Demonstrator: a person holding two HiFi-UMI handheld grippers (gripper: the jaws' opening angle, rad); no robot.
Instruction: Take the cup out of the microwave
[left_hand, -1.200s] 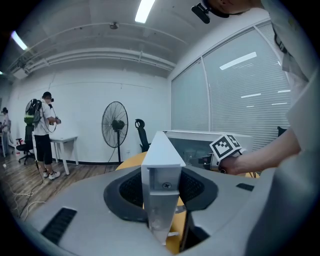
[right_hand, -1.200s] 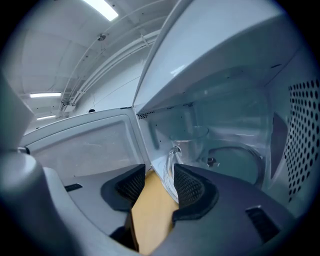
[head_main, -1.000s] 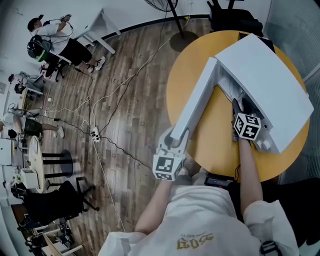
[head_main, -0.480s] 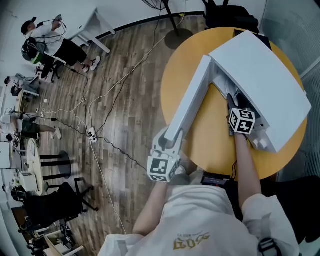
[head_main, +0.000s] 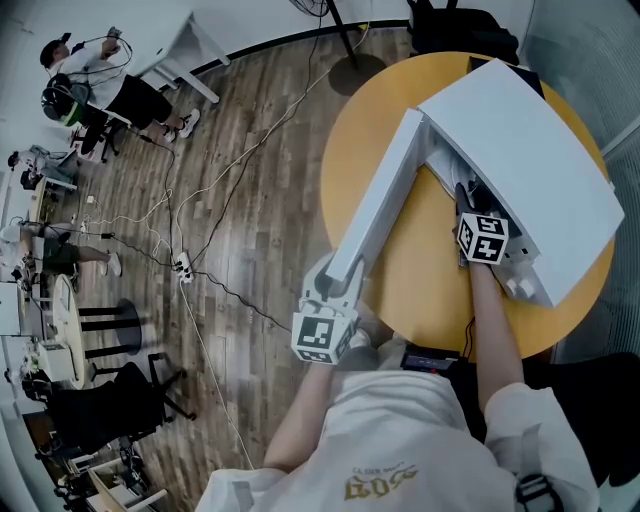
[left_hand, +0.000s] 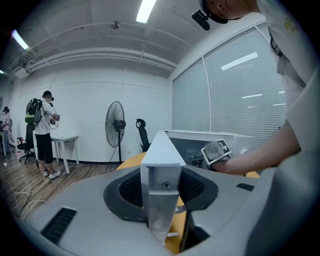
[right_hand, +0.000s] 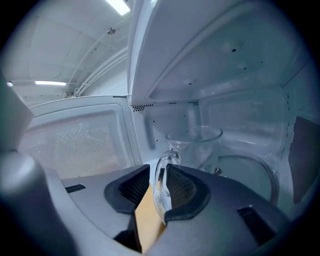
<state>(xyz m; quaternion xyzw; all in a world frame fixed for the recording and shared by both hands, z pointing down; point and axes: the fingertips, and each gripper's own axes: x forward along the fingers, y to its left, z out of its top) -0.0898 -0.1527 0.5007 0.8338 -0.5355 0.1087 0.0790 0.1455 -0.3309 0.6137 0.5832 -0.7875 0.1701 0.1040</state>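
Note:
A white microwave (head_main: 530, 150) stands on the round yellow table (head_main: 420, 290) with its door (head_main: 375, 205) swung wide open. My left gripper (head_main: 340, 280) is shut on the door's free edge (left_hand: 161, 180), which stands between its pads. My right gripper (head_main: 465, 195) reaches into the oven. In the right gripper view a clear glass cup (right_hand: 195, 142) stands upright inside, its handle (right_hand: 162, 172) between the closing jaws of my right gripper (right_hand: 159, 187). The handle lies against the right pad, and a thin gap shows at the left pad.
A glass turntable (right_hand: 252, 175) lies under the cup, with the oven walls close on both sides. Cables and a power strip (head_main: 185, 268) cross the wooden floor. People (head_main: 95, 85) stand far left; a black chair (head_main: 110, 400) and a fan (left_hand: 115, 125) are nearby.
My right gripper has edged slightly deeper into the microwave. The left gripper has stayed on the door edge.

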